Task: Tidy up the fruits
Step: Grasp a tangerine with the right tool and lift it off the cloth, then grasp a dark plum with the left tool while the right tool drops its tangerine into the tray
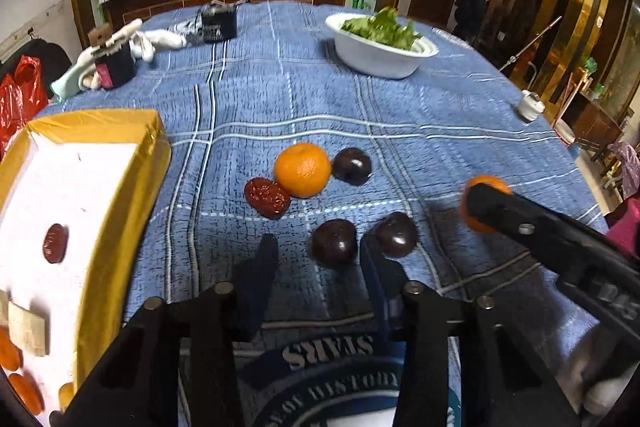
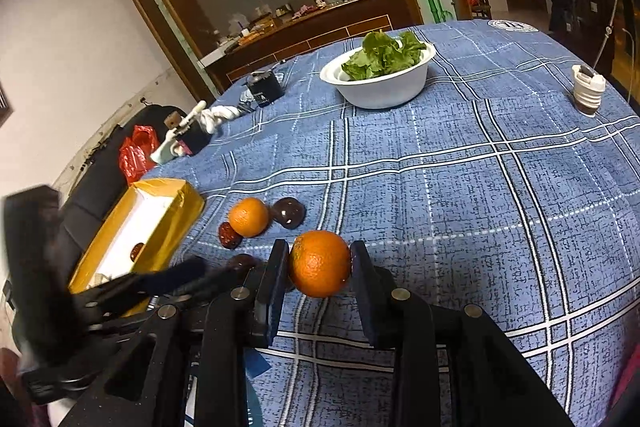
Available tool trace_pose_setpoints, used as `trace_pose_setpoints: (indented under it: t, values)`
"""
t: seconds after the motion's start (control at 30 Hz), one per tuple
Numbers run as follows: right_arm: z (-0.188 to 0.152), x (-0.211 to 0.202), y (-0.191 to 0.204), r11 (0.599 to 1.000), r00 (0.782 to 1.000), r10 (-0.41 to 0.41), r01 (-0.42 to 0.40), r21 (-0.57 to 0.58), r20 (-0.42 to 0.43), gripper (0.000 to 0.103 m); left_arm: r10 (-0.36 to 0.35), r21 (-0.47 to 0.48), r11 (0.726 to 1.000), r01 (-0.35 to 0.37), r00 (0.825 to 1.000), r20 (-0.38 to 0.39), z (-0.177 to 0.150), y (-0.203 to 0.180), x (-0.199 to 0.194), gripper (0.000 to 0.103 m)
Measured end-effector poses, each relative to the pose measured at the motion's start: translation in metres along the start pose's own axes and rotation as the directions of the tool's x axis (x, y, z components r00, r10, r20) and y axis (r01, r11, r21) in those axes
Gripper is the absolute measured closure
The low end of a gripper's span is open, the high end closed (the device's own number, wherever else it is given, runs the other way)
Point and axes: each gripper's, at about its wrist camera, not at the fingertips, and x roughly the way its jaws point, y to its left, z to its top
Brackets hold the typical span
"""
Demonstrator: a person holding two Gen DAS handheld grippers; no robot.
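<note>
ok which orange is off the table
The orange clamped in the right gripper; the other orange lies on the cloth beside a red date.

The blue checked tablecloth [image 2: 500, 187] has lots of free room on the right side, between the white bowl of green leaves [image 2: 380, 79] and the small white plug [image 2: 587, 89]. On the left, the yellow box with white inside [image 1: 100, 195] blocks the way. A loose orange [image 1: 303, 169], a wrinkly red date [image 1: 267, 197] and dark round plums [image 1: 334, 243] crowd the middle, close together.
</note>
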Motion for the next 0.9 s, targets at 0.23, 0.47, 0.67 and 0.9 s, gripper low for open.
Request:
trace_pose_setpoints:
  t: [0.23,0.47,0.67,0.9]
  values:
    - [-0.001,0.0,0.001,1.0,1.0,0.017,-0.016,0.014,-0.001,0.068,-0.005,0.032,0.999,0.005,1.0,0.021,0.003,-0.012,0.009,0.064]
    - [-0.001,0.005,-0.002,1.0,1.0,-0.007,0.007,0.019,-0.008,0.068,-0.05,0.039,0.998,0.049,0.998,0.027,0.004,-0.014,0.007,0.081]
    - [-0.003,0.008,-0.002,1.0,1.0,-0.01,0.01,0.016,-0.019,0.068,-0.089,-0.063,0.994,0.095,0.992,0.086,0.009,0.009,-0.03,0.081]
    - [-0.007,0.01,0.014,0.999,1.0,-0.014,0.013,-0.041,-0.022,0.068,-0.006,-0.178,0.983,0.042,0.98,0.198,-0.005,0.073,-0.108,0.081]
